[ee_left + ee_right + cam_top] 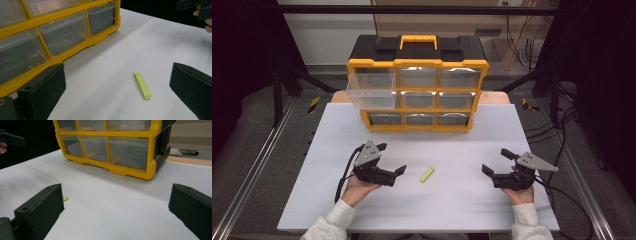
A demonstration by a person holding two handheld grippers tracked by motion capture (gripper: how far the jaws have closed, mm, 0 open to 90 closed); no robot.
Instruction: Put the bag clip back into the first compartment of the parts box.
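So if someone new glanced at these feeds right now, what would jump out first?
Probably the yellow and black drawer organizer at the far side of the white table, with its top-left clear drawer pulled out. Next, the small lime-green plastic clip lying alone on the table, between the open left hand-held gripper and the open right hand-held gripper, closer to the left.

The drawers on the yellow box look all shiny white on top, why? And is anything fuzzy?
In the high view, overhead light bounces off the clear drawers in the top row, a white glare. In the left gripper view, the green stick is sharp, while the left gripper jaws close to the camera look soft. In the right gripper view, the right gripper jaws blur the same way.
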